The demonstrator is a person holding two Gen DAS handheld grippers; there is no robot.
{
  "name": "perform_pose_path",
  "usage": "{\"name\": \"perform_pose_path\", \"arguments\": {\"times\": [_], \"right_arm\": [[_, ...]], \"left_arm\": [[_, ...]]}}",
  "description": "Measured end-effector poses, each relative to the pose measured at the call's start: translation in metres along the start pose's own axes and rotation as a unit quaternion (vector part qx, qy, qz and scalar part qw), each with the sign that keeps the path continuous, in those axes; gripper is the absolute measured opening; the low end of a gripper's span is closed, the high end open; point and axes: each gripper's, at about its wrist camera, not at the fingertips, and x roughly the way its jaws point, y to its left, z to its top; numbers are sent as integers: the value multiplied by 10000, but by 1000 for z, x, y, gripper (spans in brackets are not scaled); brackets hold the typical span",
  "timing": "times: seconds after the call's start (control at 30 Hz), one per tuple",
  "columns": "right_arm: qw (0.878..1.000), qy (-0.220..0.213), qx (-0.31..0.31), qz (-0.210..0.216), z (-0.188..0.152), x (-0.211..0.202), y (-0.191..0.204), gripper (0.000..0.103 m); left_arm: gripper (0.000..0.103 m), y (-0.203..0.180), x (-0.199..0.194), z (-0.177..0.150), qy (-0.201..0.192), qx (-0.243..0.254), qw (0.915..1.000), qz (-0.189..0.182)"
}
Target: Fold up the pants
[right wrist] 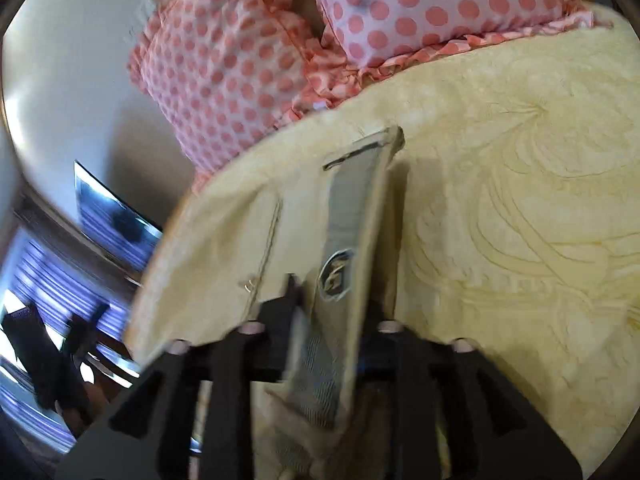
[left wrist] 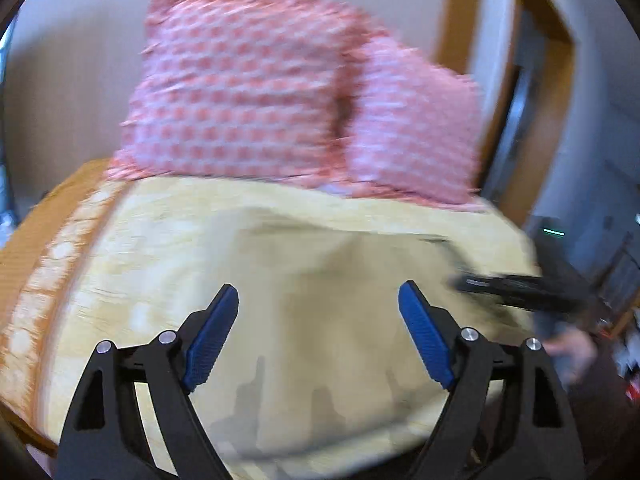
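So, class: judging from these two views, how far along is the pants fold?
Done: the pants are laid out on the bedspread. In hand: the right gripper is shut on the waistband and lifts it, while the left gripper hangs open above the fabric. Left: no finished fold shows, so the folding proper remains.

From my remote station, both wrist cameras show a home bedroom. A bed spread with a pale yellow quilted bedspread [right wrist: 520,208] fills the lower half of each frame, and two pink polka-dot pillows [left wrist: 248,92] with ruffled edges lean against a plain light wall [left wrist: 72,80] across the top. A wood-framed doorway [left wrist: 560,52] stands at upper right of the left view. A window [right wrist: 28,280] with blinds glows at lower left of the right view.
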Motion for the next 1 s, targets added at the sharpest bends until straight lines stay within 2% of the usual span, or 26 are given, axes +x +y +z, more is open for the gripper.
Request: {"name": "perform_pose_path", "arguments": {"times": [0.03, 0.07, 0.1, 0.17, 0.23, 0.27, 0.3, 0.37, 0.47, 0.53, 0.57, 0.6, 0.63, 0.67, 0.7, 0.73, 0.8, 0.87, 1.0], "right_arm": [[9999, -133, -70, -40, 1, -6, 3, 48], [9993, -325, -118, -136, 2, -14, 4, 59], [9980, -548, -173, -270, 7, -22, 3, 61], [9978, -521, -134, -376, 12, -21, -2, 61], [9989, -266, -85, -389, 17, -7, -11, 56], [9993, -143, -53, -350, 18, 0, -14, 50], [9996, -47, -8, -264, 18, 5, -17, 39], [10000, 21, 59, 35, 16, 14, -20, 37], [10000, 17, -23, 83, 16, 16, -17, 37], [9999, 62, 33, 140, 18, 18, -23, 37], [9997, 76, 85, 215, 19, 18, -25, 35], [9996, 98, 90, 236, 21, 19, -24, 29], [9995, 128, 62, 290, 22, 20, -25, 24], [9991, 160, 52, 385, 23, 21, -26, 18], [9987, 184, 62, 480, 24, 21, -26, 14], [9982, 196, 90, 556, 26, 21, -25, 13], [9967, 198, 178, 771, 32, 18, -26, 10], [9957, 170, 166, 894, 43, 17, -24, 9], [9970, 18, -44, 767, 81, 26, -14, 9]], "left_arm": [[83, 16, 11, 6, 120, -82, 9997, 195], [83, 30, 18, 8, 233, -226, 9990, 312], [83, 46, 29, 12, 400, -412, 9978, 326], [83, 65, 45, 14, 665, -614, 9955, 295], [83, 78, 62, 14, 924, -691, 9930, 256], [83, 81, 70, 14, 1024, -710, 9920, 198], [82, 83, 77, 12, 1145, -753, 9905, 107], [82, 88, 89, 11, 1297, -874, 9876, -137], [82, 89, 104, 10, 1512, -1003, 9823, -475], [82, 90, 114, 15, 1547, -947, 9820, -535], [82, 89, 120, 17, 1600, -930, 9808, -618], [81, 89, 123, 19, 1611, -927, 9803, -669], [72, 91, 131, 22, 1659, -973, 9781, -794], [68, 92, 136, 25, 1736, -988, 9760, -867], [48, 94, 140, 27, 1779, -1026, 9747, -885], [35, 96, 142, 30, 1841, -1068, 9732, -873], [18, 101, 143, 39, 1853, -1152, 9715, -930], [12, 102, 143, 47, 1810, -1145, 9717, -993], [9, 88, 157, 78, 1488, -787, 9832, -701]]}}
